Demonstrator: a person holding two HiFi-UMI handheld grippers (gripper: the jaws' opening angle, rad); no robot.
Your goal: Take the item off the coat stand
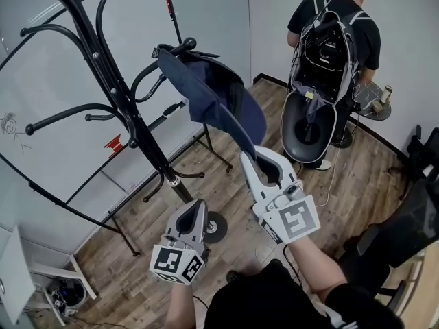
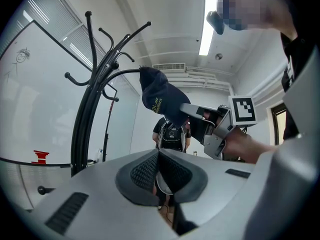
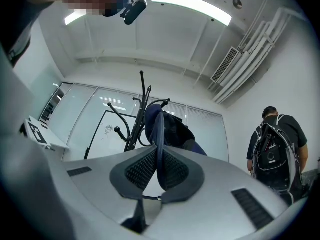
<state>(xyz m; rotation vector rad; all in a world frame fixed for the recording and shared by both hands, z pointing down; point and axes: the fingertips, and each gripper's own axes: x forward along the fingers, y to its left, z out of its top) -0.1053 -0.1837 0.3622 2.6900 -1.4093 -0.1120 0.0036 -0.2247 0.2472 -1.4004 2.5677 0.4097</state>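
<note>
Cap (image 1: 219,101): one, navy, hung on a right-side hook of the single coat stand (image 1: 116,81).
Right gripper (image 1: 251,157): jaws narrowed and clamped on the cap's brim.
Left gripper (image 1: 195,205): jaws together, nothing held.
Risk: if the cap is pulled sideways, its crown could be snagged on the hook and the stand tipped.

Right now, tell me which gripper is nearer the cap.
Right. The right gripper has its jaws shut on the cap's brim. The left gripper sits lower, beside the stand, apart from the cap, jaws shut on nothing.
</note>
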